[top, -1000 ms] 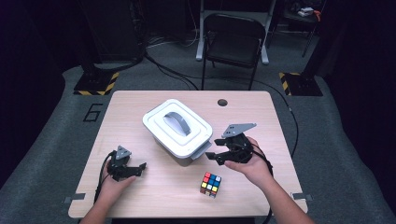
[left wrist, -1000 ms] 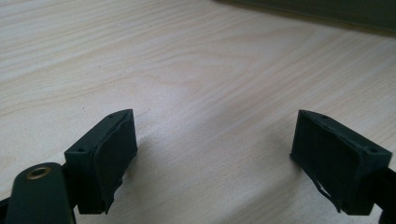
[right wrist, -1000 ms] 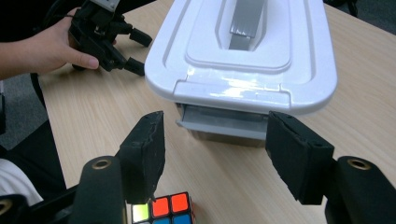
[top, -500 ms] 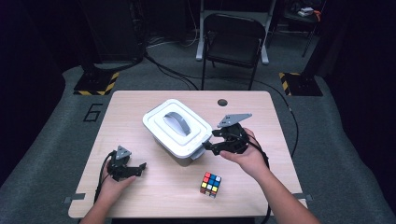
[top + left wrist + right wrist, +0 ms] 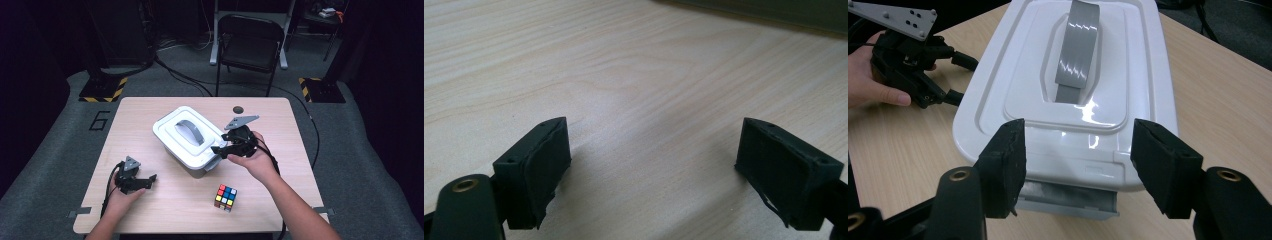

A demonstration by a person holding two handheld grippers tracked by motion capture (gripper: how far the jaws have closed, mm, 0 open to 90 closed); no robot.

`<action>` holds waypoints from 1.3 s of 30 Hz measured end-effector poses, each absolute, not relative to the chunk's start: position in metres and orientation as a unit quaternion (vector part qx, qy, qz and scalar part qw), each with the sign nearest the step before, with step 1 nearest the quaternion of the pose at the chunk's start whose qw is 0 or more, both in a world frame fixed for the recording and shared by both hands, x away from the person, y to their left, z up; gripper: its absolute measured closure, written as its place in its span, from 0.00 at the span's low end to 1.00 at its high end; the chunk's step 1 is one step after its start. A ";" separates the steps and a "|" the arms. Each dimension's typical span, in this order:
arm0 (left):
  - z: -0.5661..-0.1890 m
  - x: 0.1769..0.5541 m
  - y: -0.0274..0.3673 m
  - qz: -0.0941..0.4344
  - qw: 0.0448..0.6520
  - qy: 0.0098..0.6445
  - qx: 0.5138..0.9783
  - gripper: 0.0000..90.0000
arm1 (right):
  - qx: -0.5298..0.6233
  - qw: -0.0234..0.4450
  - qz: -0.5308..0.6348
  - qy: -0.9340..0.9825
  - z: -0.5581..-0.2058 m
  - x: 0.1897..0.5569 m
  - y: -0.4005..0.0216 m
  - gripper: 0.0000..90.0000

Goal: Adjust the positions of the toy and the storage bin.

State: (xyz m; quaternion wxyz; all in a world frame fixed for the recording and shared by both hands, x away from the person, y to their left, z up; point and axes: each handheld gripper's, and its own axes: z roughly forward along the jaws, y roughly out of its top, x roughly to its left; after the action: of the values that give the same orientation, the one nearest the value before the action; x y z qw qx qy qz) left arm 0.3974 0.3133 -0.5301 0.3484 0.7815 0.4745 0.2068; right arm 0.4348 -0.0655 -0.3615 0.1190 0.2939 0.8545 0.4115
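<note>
Wooden table, white box, puzzle cube

The white container sits near the middle of the desk, turned at an angle to the desk's edges. It is a rectangular plastic box with rounded corners and a stepped white lid that lies shut and flat on top. A grey handle arches lengthwise over a recess in the centre of the lid; in the high view it shows as a grey band running along the lid's long axis. At the short end nearest the right side of the desk, a grey latch hangs below the lid's rim. The container stands upright, its base flat on the desk.
</note>
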 end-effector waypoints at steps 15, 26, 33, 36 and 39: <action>-0.530 0.397 0.313 0.207 0.348 0.474 0.782 0.15 | 0.295 0.119 0.409 0.855 -0.369 0.453 -0.043 0.44; -0.530 0.397 0.313 0.207 0.348 0.474 0.782 0.15 | 0.297 0.120 0.407 0.855 -0.370 0.462 -0.031 0.45; -0.530 0.397 0.313 0.207 0.348 0.475 0.781 0.15 | 0.301 0.118 0.405 0.855 -0.371 0.466 -0.024 0.46; -0.530 0.397 0.313 0.207 0.348 0.475 0.781 0.15 | 0.306 0.114 0.404 0.855 -0.372 0.468 -0.020 0.46; -0.530 0.397 0.313 0.207 0.348 0.474 0.781 0.15 | 0.300 0.119 0.404 0.856 -0.374 0.471 -0.015 0.46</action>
State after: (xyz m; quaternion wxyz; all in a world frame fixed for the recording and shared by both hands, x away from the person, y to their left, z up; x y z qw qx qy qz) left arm 0.3974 0.3133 -0.5301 0.3484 0.7815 0.4745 0.2068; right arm 0.4706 -0.0151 -0.3740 0.1192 0.2995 0.8560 0.4042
